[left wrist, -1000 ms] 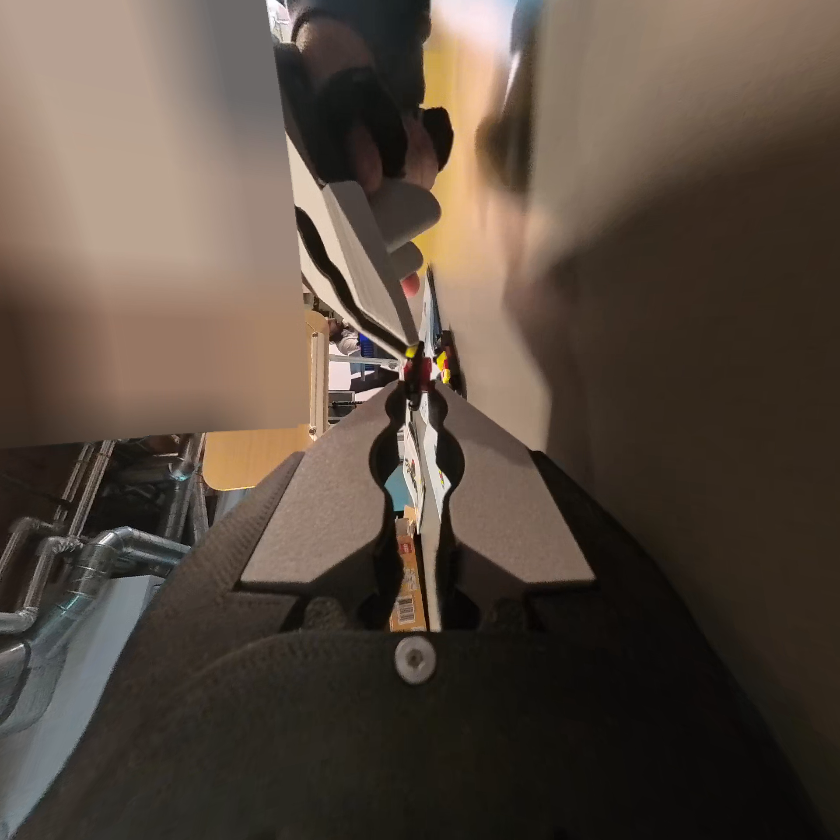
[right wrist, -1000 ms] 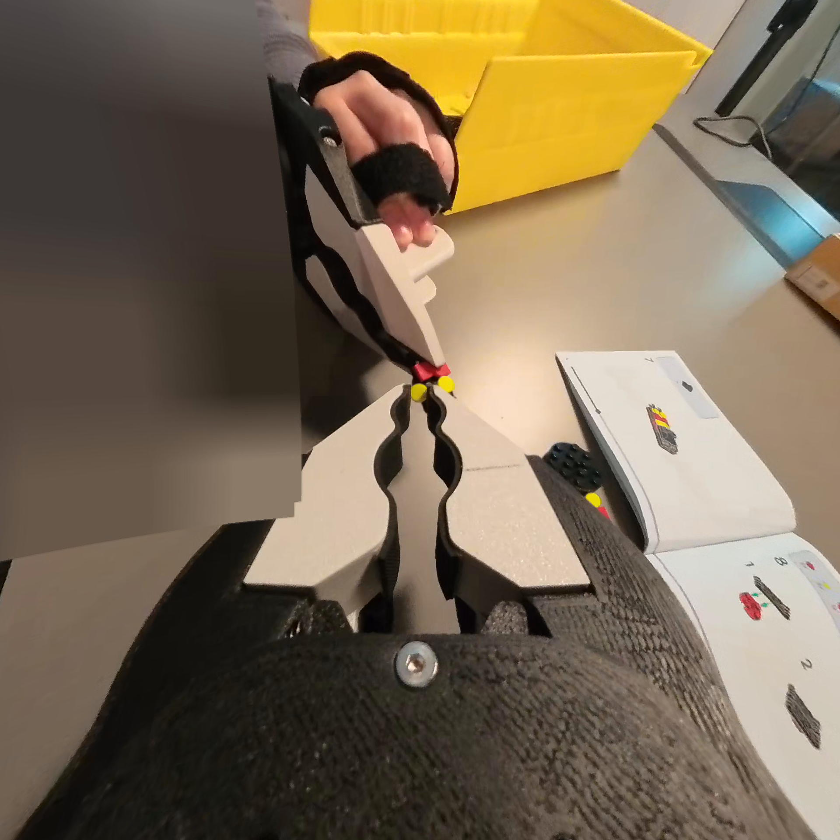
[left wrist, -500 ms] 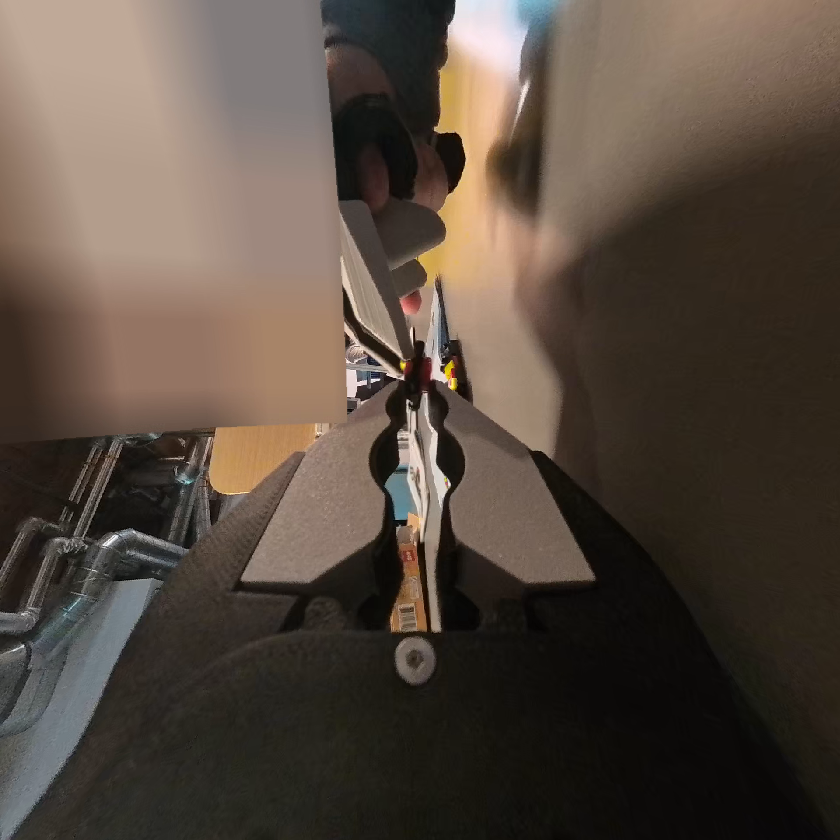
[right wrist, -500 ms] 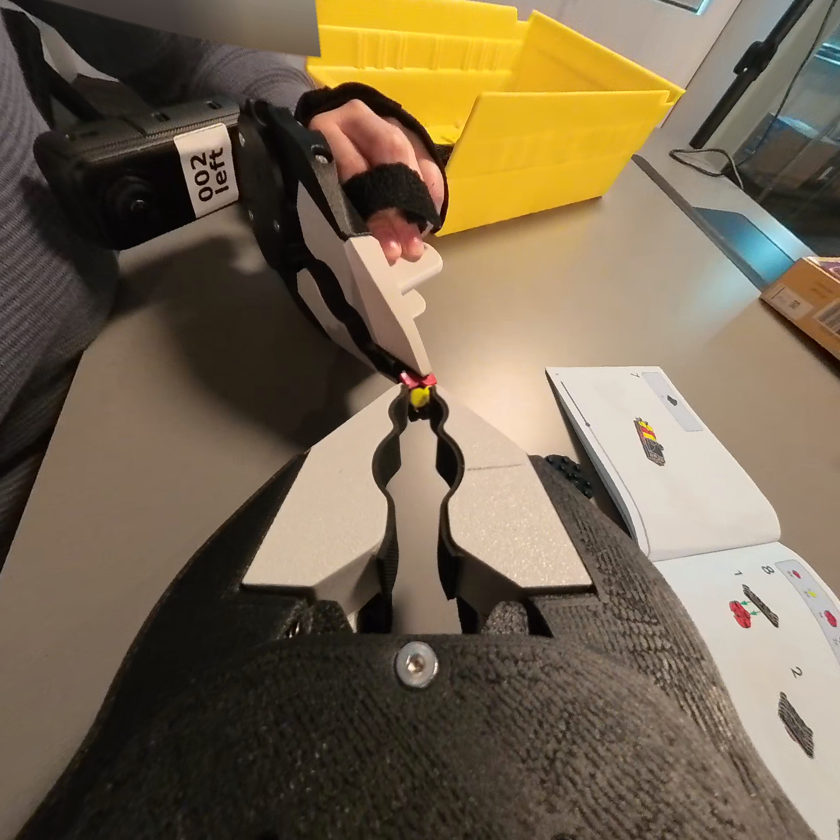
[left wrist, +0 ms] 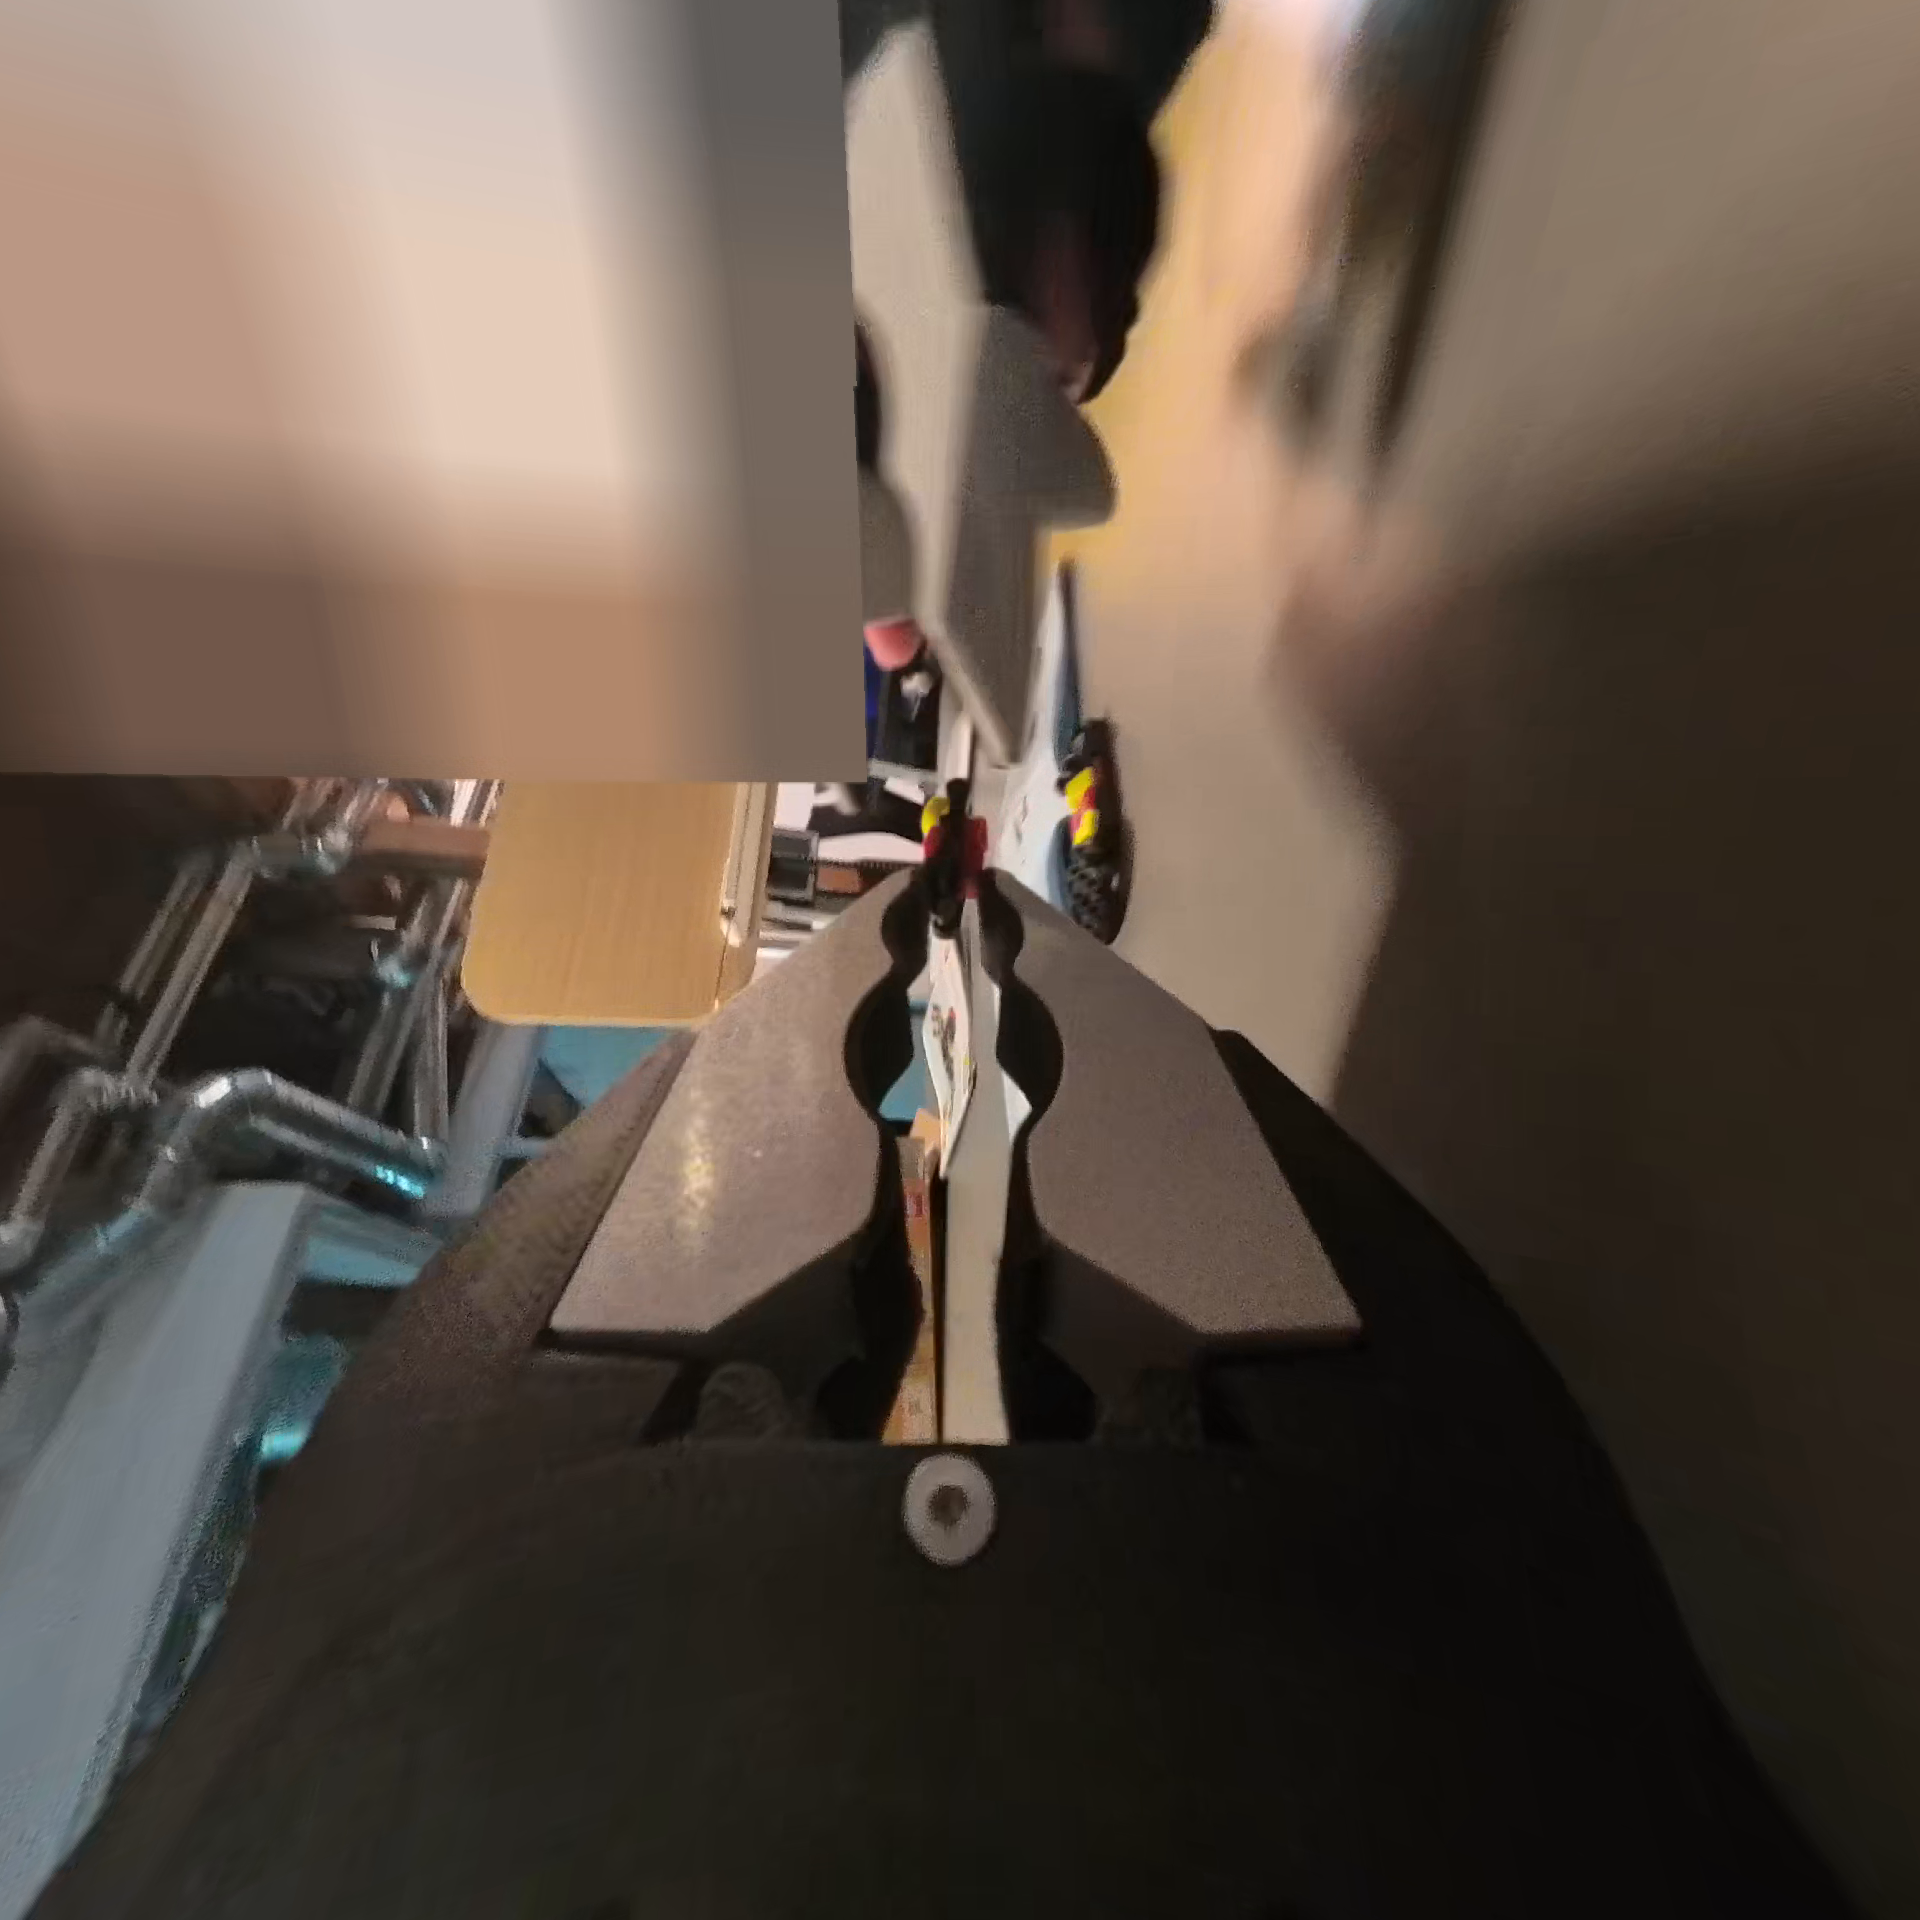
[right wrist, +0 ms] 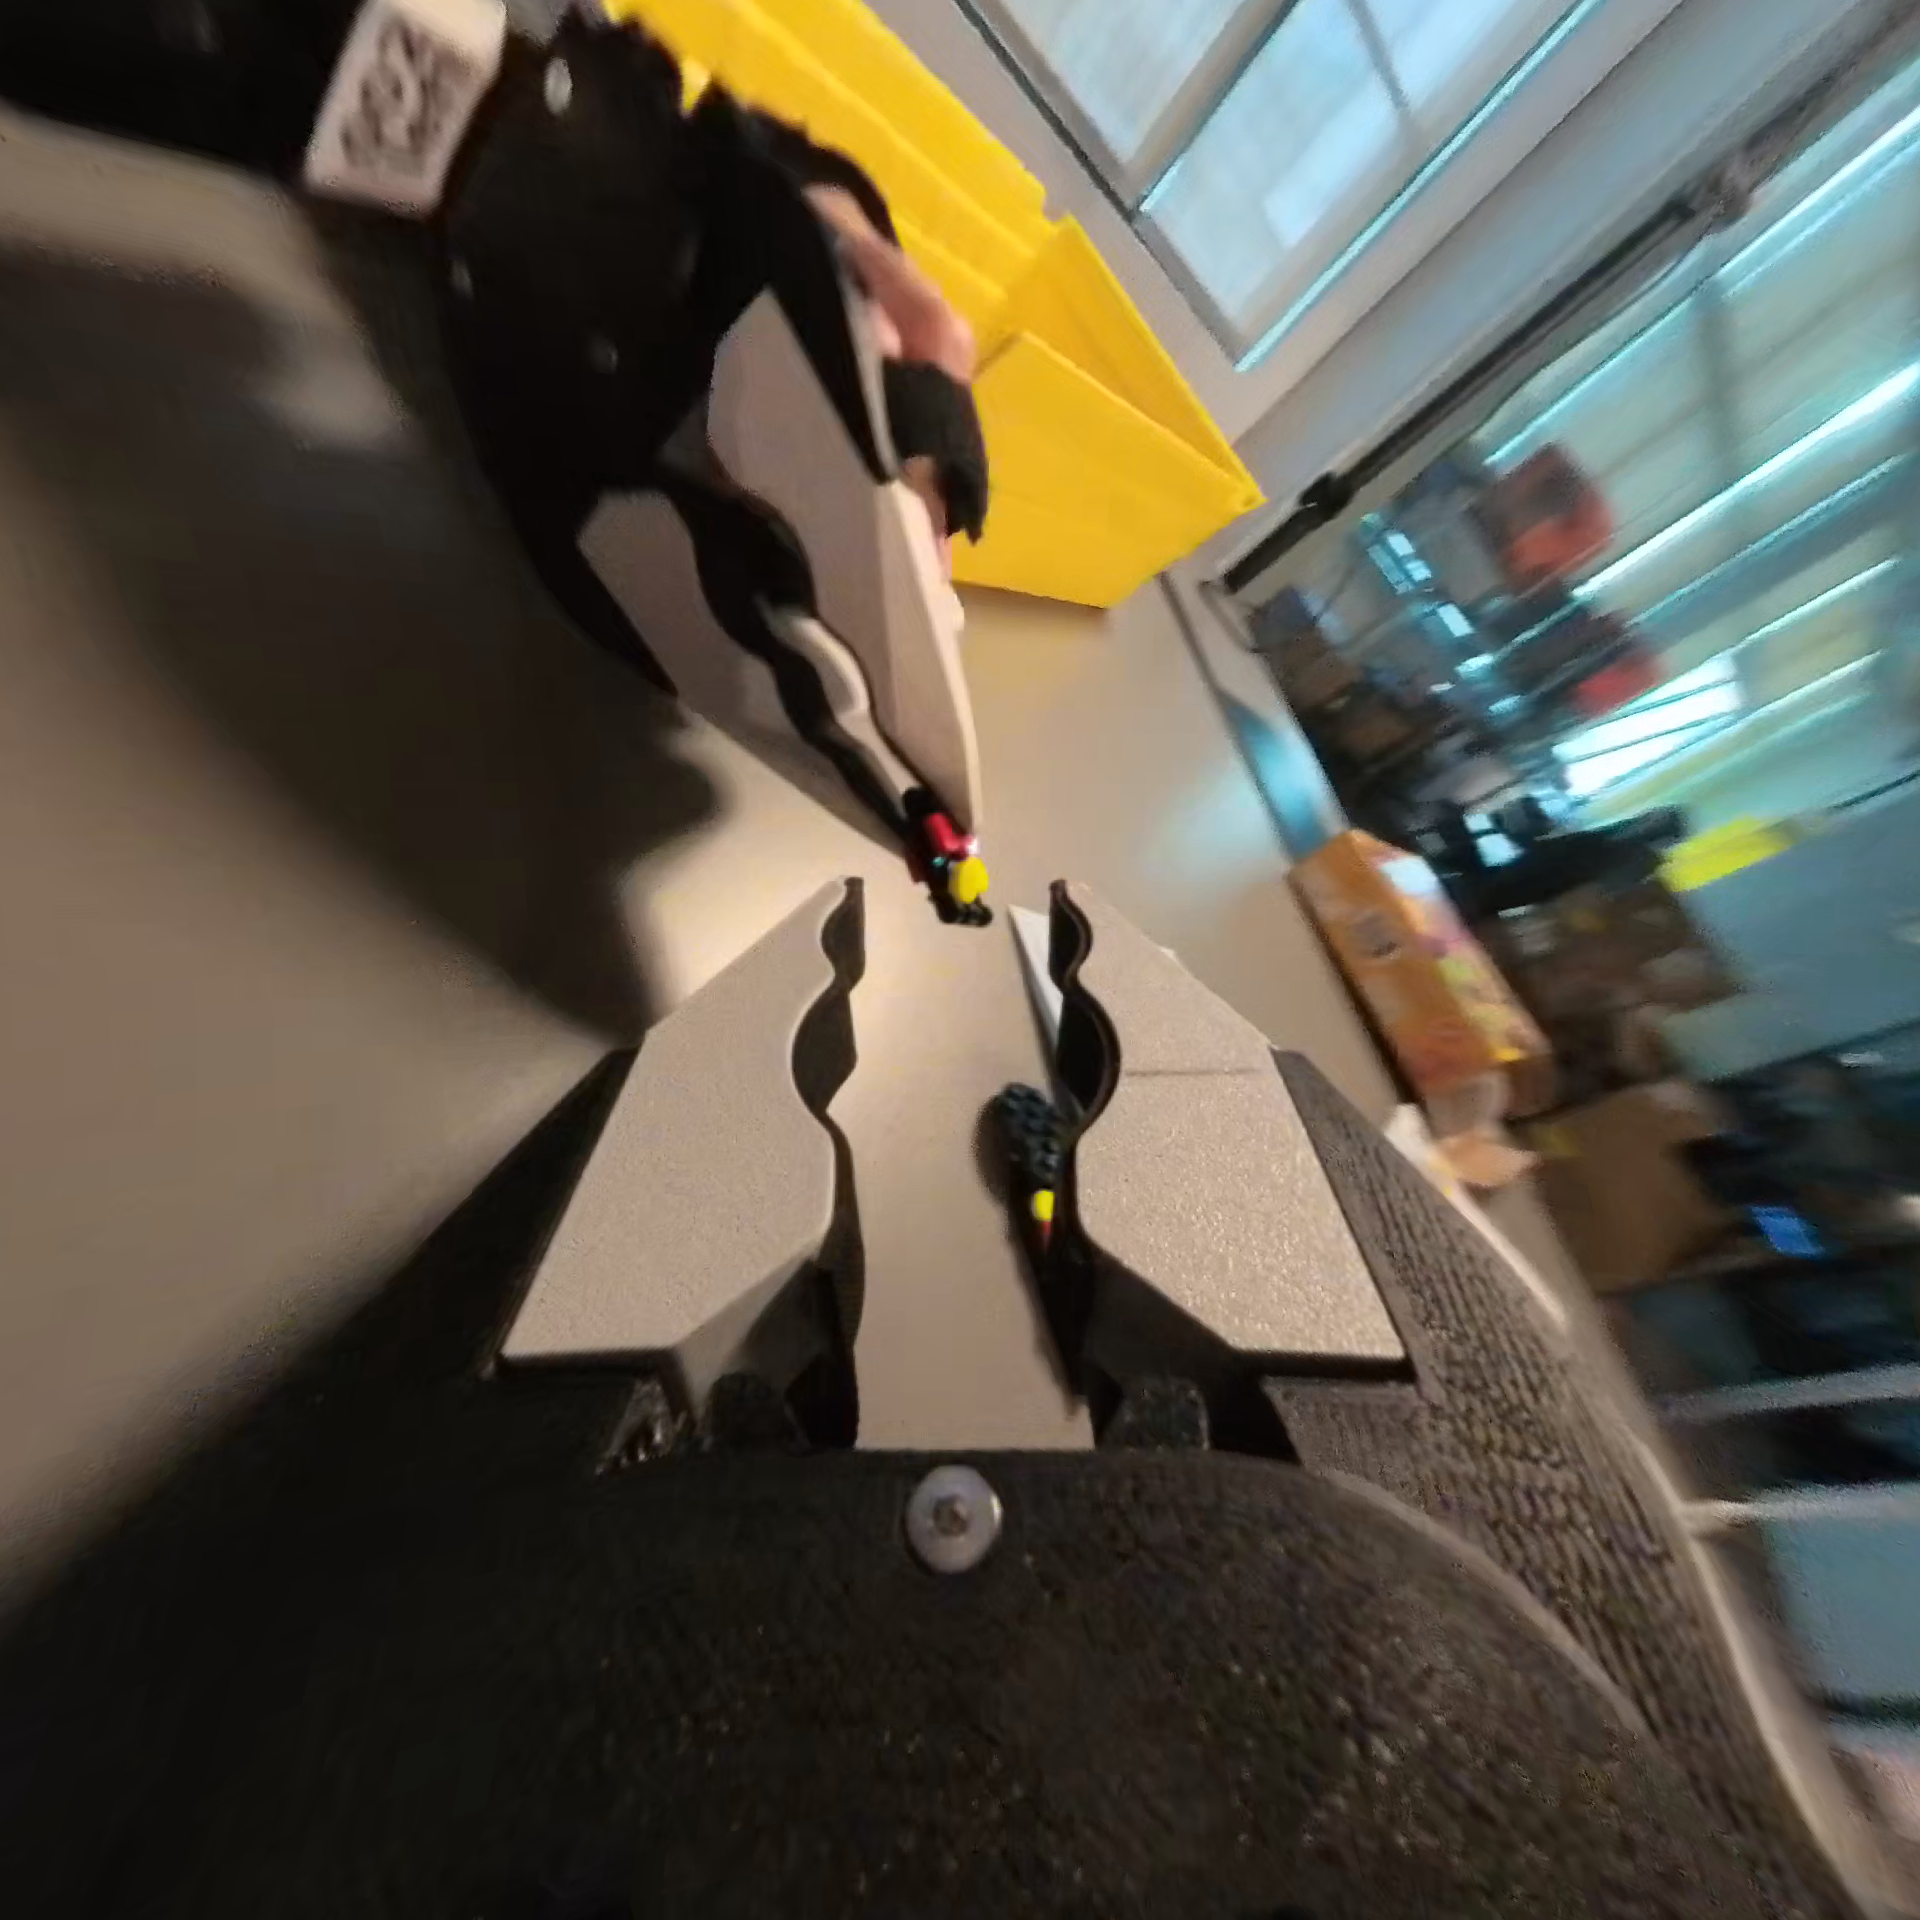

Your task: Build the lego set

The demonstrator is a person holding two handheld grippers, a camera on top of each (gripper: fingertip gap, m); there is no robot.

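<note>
Left tool (left wrist: 958, 883) clamped on small red-yellow-black lego piece (right wrist: 948, 868), held above table (right wrist: 1091, 748). Right tool (right wrist: 954, 899) gaping, empty, just short of piece. Black studded part (right wrist: 1029, 1138) half hidden behind right finger. Both views blurred.

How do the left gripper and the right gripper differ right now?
The left gripper is shut on a small red, black and yellow lego piece; the right gripper is open and empty. The left's fingers meet at the tips; the right's stand apart. Both have grey, wavy-edged fingers and hang above the table.
</note>
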